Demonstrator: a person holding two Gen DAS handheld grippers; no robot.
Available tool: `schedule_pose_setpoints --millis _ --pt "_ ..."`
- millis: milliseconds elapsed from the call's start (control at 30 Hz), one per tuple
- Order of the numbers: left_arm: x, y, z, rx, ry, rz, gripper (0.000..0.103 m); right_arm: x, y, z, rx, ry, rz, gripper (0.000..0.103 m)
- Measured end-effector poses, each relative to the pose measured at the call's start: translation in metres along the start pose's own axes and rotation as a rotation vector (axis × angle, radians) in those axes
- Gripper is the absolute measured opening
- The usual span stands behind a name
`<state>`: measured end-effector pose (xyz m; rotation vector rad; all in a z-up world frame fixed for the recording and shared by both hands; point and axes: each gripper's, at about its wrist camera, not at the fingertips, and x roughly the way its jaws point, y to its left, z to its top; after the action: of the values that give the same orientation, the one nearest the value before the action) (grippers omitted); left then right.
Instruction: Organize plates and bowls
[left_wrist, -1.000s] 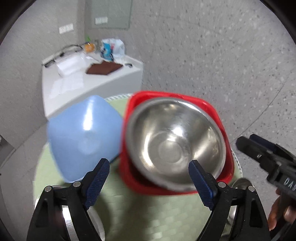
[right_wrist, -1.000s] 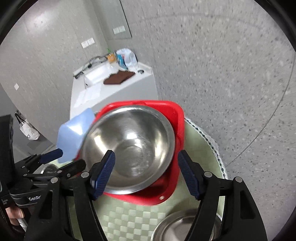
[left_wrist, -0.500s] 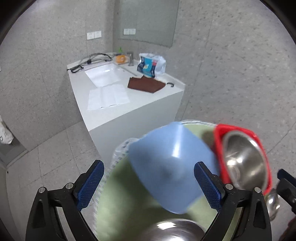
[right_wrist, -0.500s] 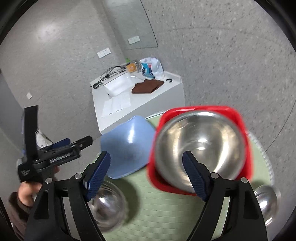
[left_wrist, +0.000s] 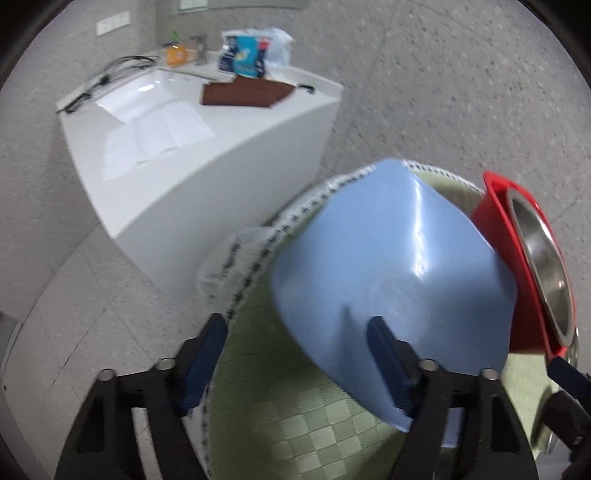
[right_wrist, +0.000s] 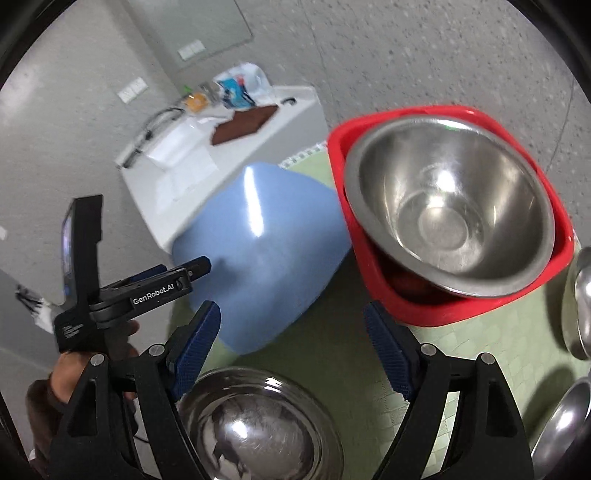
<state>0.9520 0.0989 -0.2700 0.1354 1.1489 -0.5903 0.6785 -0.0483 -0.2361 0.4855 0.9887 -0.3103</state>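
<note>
An upside-down blue plastic bowl (left_wrist: 399, 280) lies on the round table's green checked mat (left_wrist: 295, 424). My left gripper (left_wrist: 295, 362) is open at its near left edge, the right finger over the bowl, the left finger beside it. Touching the blue bowl's right side is a red square bowl (left_wrist: 517, 295) with a steel bowl (left_wrist: 543, 266) nested in it. In the right wrist view my right gripper (right_wrist: 291, 350) is open and empty above the mat, in front of the blue bowl (right_wrist: 266, 258) and the red bowl (right_wrist: 480, 306) holding the steel bowl (right_wrist: 450, 206). The left gripper shows at the left of that view (right_wrist: 192, 273).
An upside-down steel bowl (right_wrist: 255, 424) lies under my right gripper. Steel dishes (right_wrist: 576, 302) sit at the mat's right edge. A white counter (left_wrist: 184, 122) with a sink, papers, a brown cloth (left_wrist: 243, 92) and bags stands behind the table, on a grey speckled floor.
My left gripper has swung from the red bowl leftward and then dropped close onto the blue bowl. My right gripper has pulled back from the steel bowl, bringing the near steel bowl into view.
</note>
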Motion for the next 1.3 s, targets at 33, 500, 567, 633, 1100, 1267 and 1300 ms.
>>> schedule_pose_setpoints --millis 33,500,567,633,1100,1267,1300 --pt "0.005 0.004 0.003 0.003 0.005 -0.008 0.056 0.004 0.001 0.0 -0.006 0.0 -0.012 0.082" --pt "0.014 0.068 -0.003 -0.04 -0.035 -0.159 0.028 0.054 0.006 0.013 0.031 0.058 -0.111 0.074" --pt "0.011 0.067 -0.007 -0.042 -0.037 -0.161 0.028 0.059 0.011 0.014 0.014 0.069 -0.118 0.06" --pt "0.009 0.07 -0.011 -0.055 -0.036 -0.166 0.027 0.065 0.017 0.014 -0.023 0.075 -0.133 0.036" --pt "-0.011 0.073 -0.022 -0.108 -0.086 -0.142 0.021 0.076 0.02 0.011 -0.02 0.1 0.035 0.015" --pt "-0.055 0.058 -0.021 -0.106 -0.169 -0.12 0.02 0.048 0.027 0.019 -0.052 0.035 0.06 0.015" --pt "-0.066 0.052 -0.019 -0.105 -0.188 -0.123 0.018 0.04 0.026 0.022 -0.054 0.021 0.07 0.015"
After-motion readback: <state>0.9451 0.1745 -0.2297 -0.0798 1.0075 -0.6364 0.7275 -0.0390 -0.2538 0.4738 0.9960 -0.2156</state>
